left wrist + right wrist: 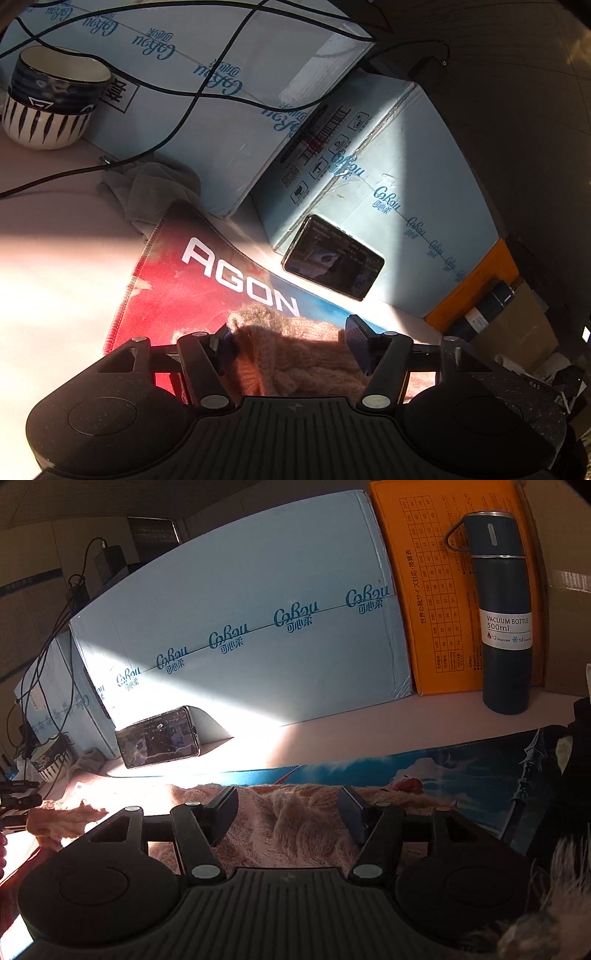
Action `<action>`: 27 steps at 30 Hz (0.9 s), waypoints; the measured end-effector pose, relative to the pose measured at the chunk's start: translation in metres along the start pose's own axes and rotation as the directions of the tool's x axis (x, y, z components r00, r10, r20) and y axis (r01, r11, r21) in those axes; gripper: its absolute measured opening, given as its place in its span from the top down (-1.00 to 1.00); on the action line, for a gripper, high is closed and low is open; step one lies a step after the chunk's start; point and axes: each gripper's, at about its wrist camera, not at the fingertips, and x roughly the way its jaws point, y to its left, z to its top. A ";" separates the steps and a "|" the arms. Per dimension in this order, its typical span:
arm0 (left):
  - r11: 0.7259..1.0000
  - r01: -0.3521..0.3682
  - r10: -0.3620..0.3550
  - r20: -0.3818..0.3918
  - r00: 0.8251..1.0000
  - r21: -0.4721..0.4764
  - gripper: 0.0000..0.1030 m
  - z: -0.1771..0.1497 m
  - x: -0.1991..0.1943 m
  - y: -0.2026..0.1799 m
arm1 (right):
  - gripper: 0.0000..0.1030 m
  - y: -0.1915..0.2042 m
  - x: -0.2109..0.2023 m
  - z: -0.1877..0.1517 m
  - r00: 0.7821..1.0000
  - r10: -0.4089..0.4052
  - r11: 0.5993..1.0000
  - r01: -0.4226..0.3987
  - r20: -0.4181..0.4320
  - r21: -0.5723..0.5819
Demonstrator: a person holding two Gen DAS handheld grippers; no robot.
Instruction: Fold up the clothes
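A pink knitted sweater (295,354) lies on the red and blue AGON desk mat (207,280). My left gripper (291,338) is open, its fingers wide apart on either side of the sweater's far edge, just above the knit. In the right wrist view the sweater (288,823) spreads across the mat (461,764), and a loose part (62,823) reaches out to the left. My right gripper (290,806) is open, jaws wide, over the middle of the sweater. Neither gripper holds cloth.
Light blue cartons (240,635) stand behind the mat with a phone (159,738) leaning on them. An orange box (436,590) and a dark vacuum bottle (502,620) stand at the right. Stacked bowls (51,99), a grey rag (155,188) and black cables (177,92) lie at the left.
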 end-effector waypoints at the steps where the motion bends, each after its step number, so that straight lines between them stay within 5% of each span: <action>1: 1.000 -0.004 0.004 -0.002 1.000 0.011 -0.24 -0.002 0.000 -0.003 | -0.27 -0.001 -0.009 -0.003 1.000 0.002 1.000 -0.002 0.008 -0.001; 5: 0.997 -0.038 0.039 -0.007 0.999 0.067 -0.25 -0.009 0.000 -0.014 | -0.41 -0.002 -0.038 -0.018 1.000 -0.027 0.998 0.027 -0.005 -0.053; 10: 0.988 -0.108 0.109 -0.002 0.994 0.112 -0.21 -0.016 0.000 -0.023 | -0.37 -0.012 -0.042 -0.033 0.982 -0.188 0.979 0.186 -0.021 -0.081; 12: 0.983 -0.133 0.134 0.001 0.991 0.129 -0.09 -0.019 -0.001 -0.025 | -0.08 -0.017 -0.038 -0.035 0.980 -0.200 0.978 0.199 -0.007 -0.067; 14: 0.981 -0.137 0.137 0.010 0.991 0.137 0.37 -0.020 -0.003 -0.026 | 0.53 -0.021 -0.035 -0.035 0.978 -0.207 0.977 0.208 0.016 -0.054; 15: 0.981 -0.138 0.137 0.018 0.990 0.139 0.50 -0.020 -0.004 -0.026 | 0.61 -0.023 -0.033 -0.036 0.977 -0.211 0.976 0.212 0.028 -0.048; 18: 0.981 -0.143 0.139 0.040 0.989 0.131 0.73 -0.019 -0.007 -0.024 | 0.66 -0.024 -0.030 -0.030 0.967 -0.242 0.969 0.245 0.080 -0.023; 27: 0.975 -0.200 0.198 0.032 0.980 0.093 0.76 -0.015 -0.005 -0.014 | 0.66 -0.028 -0.001 -0.033 0.923 -0.384 0.922 0.385 0.034 -0.029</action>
